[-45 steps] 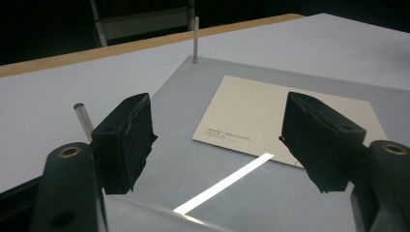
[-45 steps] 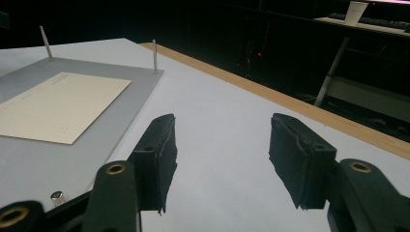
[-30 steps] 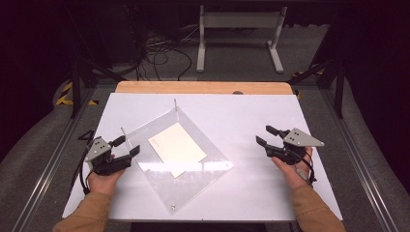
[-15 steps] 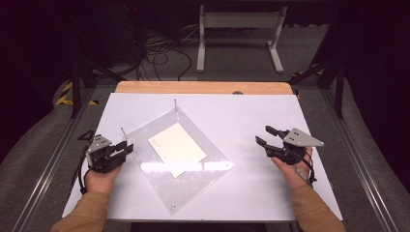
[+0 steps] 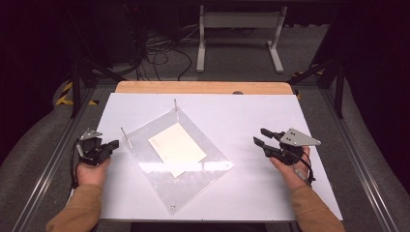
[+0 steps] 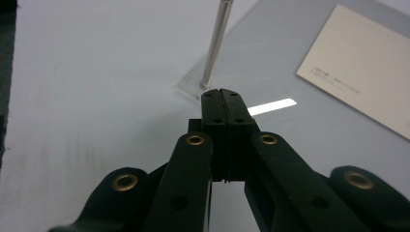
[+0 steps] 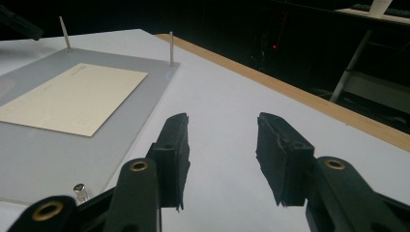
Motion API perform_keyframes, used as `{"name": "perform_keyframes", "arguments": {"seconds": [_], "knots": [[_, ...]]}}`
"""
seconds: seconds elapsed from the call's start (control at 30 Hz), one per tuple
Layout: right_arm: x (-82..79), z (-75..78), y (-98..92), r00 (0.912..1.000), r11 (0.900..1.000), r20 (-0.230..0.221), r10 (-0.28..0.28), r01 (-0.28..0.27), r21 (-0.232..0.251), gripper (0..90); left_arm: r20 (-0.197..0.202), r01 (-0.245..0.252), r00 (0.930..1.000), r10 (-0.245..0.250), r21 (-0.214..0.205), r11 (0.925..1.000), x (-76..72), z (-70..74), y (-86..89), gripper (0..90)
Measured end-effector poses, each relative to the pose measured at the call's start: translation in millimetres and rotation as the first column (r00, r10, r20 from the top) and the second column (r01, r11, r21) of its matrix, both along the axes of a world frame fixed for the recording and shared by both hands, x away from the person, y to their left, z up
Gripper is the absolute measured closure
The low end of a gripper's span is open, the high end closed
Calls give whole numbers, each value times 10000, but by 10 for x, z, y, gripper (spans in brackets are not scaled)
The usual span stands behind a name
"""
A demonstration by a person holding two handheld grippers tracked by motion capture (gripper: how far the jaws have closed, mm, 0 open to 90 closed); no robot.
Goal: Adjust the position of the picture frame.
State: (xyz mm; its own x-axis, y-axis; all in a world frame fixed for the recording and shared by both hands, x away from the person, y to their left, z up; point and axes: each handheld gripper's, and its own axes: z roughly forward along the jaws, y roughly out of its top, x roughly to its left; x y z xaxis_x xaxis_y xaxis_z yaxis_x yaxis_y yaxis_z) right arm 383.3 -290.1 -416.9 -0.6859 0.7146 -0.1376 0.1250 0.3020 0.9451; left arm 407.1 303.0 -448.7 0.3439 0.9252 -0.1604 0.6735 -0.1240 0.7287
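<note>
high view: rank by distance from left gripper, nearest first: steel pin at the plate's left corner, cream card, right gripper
From the left gripper:
1. steel pin, just right of it at the clear plate's left corner.
2. cream card, mid-plate.
3. right gripper, far right of the table.

From my high view I look forward and down from above the near edge of the white surface [image 5: 251,121], far enough back to take in all of it. My left gripper view sits low and close, facing a steel post [image 6: 216,43] at the clear plate's [image 6: 270,58] corner. My right gripper view skims low toward the far wooden edge [image 7: 290,87]; all three share the plate and its cream card [image 5: 177,148].
</note>
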Motion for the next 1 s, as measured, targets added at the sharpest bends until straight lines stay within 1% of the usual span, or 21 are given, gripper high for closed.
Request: {"name": "perform_keyframes", "arguments": {"seconds": [0.03,0.07,0.1,0.2,0.27,0.37,0.4,0.5,0.53,0.6,0.67,0.73,0.8,0.87,0.93,1.0], "knots": [[2,0,9,10000,10000,-7,39,-39,8,554,-254,-15,9997,17,54,10000,35,-10,-7,894],[5,0,22,10000,10000,-48,63,-63,-25,557,-331,-9,9994,12,100,9999,57,-18,-11,894],[10,-1,32,9999,9999,-91,115,-115,-26,562,-505,31,9987,-24,148,9999,85,-21,-11,895],[38,-11,88,9990,9996,-344,284,-286,-53,586,-911,94,9958,-83,112,9999,154,-28,-20,895],[46,-24,138,9979,9989,-492,420,-430,-191,603,-924,199,9955,-193,52,9998,173,-29,-17,895],[38,-41,191,9967,9976,-602,552,-576,-380,613,-1136,274,9932,-266,56,9996,197,-37,-15,895],[33,-45,206,9962,9972,-631,597,-624,-416,614,-1194,316,9923,-317,-28,9995,211,-51,-19,895],[25,-47,221,9958,9966,-648,651,-681,-465,616,-1429,480,9885,-491,-106,9988,268,-103,-55,895],[22,-44,219,9958,9967,-651,643,-674,-456,617,-1375,493,9892,-507,-139,9987,281,-112,-68,895],[18,-36,205,9958,9970,-633,660,-684,-369,617,-1336,524,9897,-519,6,9986,303,-104,-91,896],[13,-33,192,9960,9973,-637,629,-651,-325,619,-1264,566,9903,-573,-98,9984,324,-116,-93,897],[10,-34,180,9959,9976,-672,609,-628,-277,620,-1273,595,9898,-634,-342,9976,357,-127,-92,897],[5,-36,179,9957,9976,-695,620,-640,-269,622,-1388,607,9876,-733,-931,9938,411,-149,-84,898],[-5,-36,181,9955,9974,-704,627,-649,-300,623,-1382,712,9869,-830,-882,9935,461,-143,-134,898],[-12,-33,177,9954,9974,-719,629,-652,-304,624,-1307,904,9867,-966,-526,9945,523,-126,-222,898],[-14,-31,165,9955,9976,-726,608,-631,-299,626,-1303,980,9860,-1041,-525,9938,582,-122,-320,898]]}}
